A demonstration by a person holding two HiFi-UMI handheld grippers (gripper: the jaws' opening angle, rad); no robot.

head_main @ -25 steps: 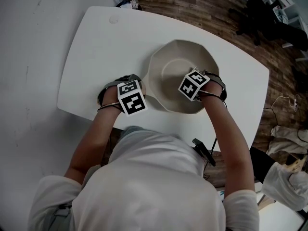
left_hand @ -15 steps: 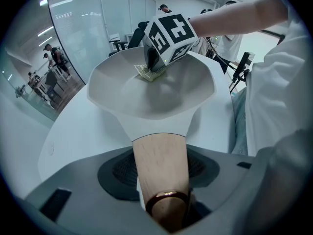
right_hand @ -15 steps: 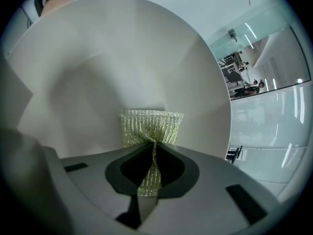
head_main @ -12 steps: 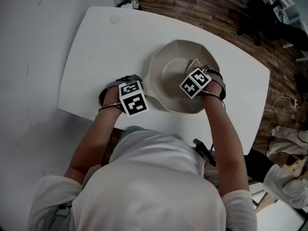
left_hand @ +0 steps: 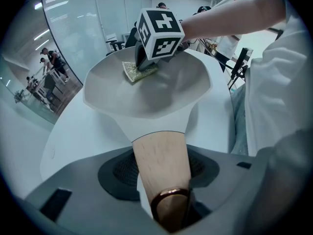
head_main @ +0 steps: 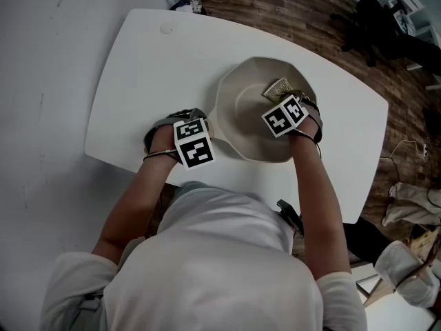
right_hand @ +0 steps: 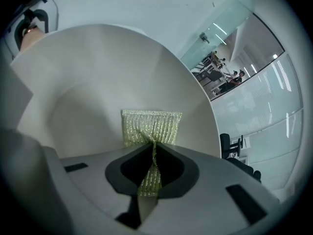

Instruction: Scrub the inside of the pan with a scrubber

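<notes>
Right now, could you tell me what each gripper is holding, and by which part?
The left gripper clamps the pan by its wooden handle; the right gripper pinches the scrubber by its bunched near end.

The left forearm [head_main: 132,197] and right forearm [head_main: 315,185] reach forward over the table [head_main: 138,67]'s near edge, both grippers pointing steeply down. The left gripper [left_hand: 163,168] has its jaws clamped on the pan handle [left_hand: 159,151] by that edge. Further in, the right gripper [right_hand: 150,163] pinches the scrubber [right_hand: 150,125]
</notes>
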